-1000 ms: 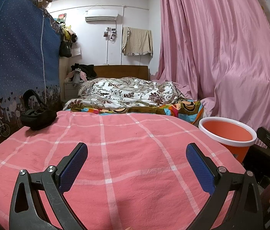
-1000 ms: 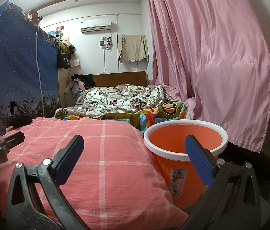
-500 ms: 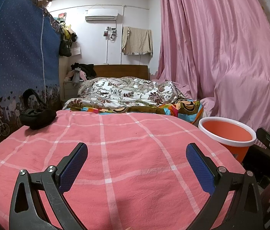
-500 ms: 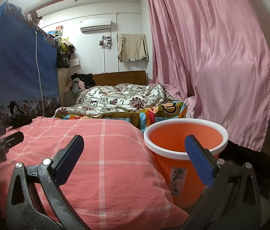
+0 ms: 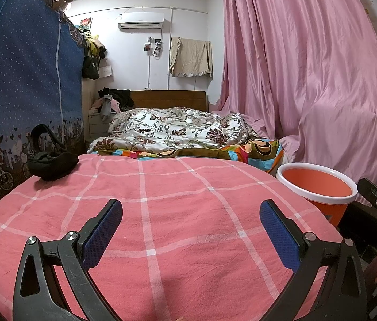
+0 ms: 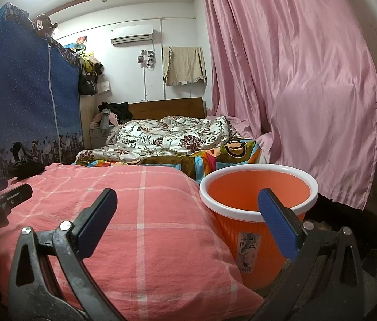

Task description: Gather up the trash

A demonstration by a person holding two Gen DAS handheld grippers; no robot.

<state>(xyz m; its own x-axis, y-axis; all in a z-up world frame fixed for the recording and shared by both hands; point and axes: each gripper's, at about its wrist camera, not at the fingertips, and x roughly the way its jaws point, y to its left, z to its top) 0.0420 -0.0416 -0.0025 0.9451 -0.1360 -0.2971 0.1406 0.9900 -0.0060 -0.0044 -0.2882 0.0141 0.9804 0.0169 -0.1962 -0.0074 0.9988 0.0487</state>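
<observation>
Plaid pink bedcover (image 5: 177, 230) fills foreground, orange bin (image 6: 258, 214) just beside.

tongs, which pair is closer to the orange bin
The right tongs: the orange bin stands just beyond their right finger, while the left tongs hover over the pink checked cover.

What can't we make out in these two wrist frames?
- Bottom of the orange plastic bin with white rim: both views, hidden by its rim and wall.
- Bin label: right view, too small.
- Black fabric item with a strap: left view, identity unclear.
- Trash: none visible.
</observation>
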